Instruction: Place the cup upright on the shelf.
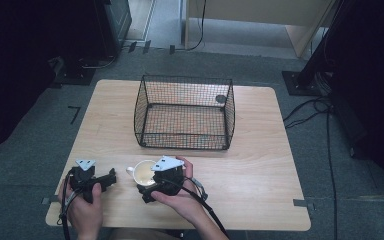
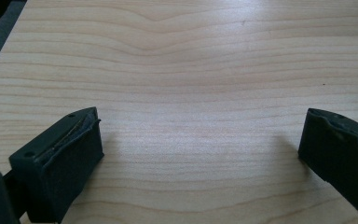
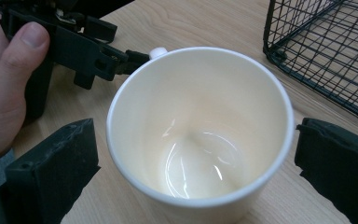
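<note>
White ceramic, glossy and empty inside: the mug (image 3: 200, 126) stands upright on the bench (image 1: 260, 175) near my edge, just in front of the basket (image 1: 184, 112). In the right gripper view it sits squarely between my right fingers (image 3: 51, 172), which are spread wide, one on each side of its wall. On the left side the pad is just beside the mug, with a thin gap of bench showing between them; on the right side the pad stands a little farther off, also with wood visible between. Neither pad touches the mug, so my right gripper (image 1: 147, 192) is released around it, not clamped. The mug's handle (image 3: 158, 52) points away from my right gripper, toward my left gripper (image 1: 111, 177).

From above, my right hand (image 1: 182, 195) holds its gripper low over the mug, and the grey plate covers part of the rim. My left hand (image 1: 82, 210) rests near the bench's left front corner, its gripper aimed toward the mug's handle and close to it but apart.

In the left gripper view my left fingers (image 2: 60, 163) are spread wide with bare wood grain between them, grasping nothing.

The black wire basket sits open-topped at the middle of the bench, beyond the mug and apart from it.
</note>
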Motion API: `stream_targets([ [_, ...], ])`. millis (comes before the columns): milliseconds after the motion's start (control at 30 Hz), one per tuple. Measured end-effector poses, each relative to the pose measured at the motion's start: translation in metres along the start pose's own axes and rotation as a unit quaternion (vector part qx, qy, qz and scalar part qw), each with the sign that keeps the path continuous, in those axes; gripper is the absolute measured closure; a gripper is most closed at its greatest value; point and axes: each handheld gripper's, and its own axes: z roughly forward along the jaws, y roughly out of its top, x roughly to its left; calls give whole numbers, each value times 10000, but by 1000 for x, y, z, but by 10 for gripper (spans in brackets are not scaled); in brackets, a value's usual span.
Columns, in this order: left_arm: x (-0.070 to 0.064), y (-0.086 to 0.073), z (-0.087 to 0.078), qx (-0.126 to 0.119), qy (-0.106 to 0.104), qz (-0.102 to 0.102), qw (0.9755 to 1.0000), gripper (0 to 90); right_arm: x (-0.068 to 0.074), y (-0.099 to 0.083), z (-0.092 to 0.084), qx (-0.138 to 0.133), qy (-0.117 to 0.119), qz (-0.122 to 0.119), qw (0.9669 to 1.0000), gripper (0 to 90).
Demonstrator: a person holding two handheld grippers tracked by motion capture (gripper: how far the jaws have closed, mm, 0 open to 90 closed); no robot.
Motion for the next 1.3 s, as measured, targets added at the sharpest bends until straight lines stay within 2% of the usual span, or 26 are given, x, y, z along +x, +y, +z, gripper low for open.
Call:
stream_targets([
  [133, 0, 0, 0, -2, -6, 6, 10000, 0, 2, 0, 9, 72, -129, -61, 9999, 0],
  [333, 0, 0, 0, -3, -8, 4, 10000, 0, 5, -3, 19, 165, -190, -112, 9996, 1],
  [367, 0, 0, 0, -2, -8, 4, 10000, 0, 6, -4, 22, 169, -260, -171, 9994, 26],
  [467, 0, 0, 0, -2, -9, 5, 10000, 0, 6, -4, 22, 105, -383, -170, 9991, 74],
  [567, 0, 0, 0, -3, -8, 5, 10000, 0, 7, -4, 21, 72, -448, -309, 9985, 90],
  [700, 0, 0, 0, -2, -9, 5, 10000, 0, 7, -3, 19, 53, -476, -295, 9984, 92],
  [867, 0, 0, 0, -1, -8, 5, 10000, 0, 3, 1, 10, -88, -439, -194, 9988, 94],
  [1067, 0, 0, 0, 0, -8, 5, 10000, 0, 2, 9, -9, -231, -428, -315, 9983, 95],
  [1300, 0, 0, 0, 0, -8, 6, 10000, 0, 0, 17, -26, -378, -424, -332, 9978, 95],
])
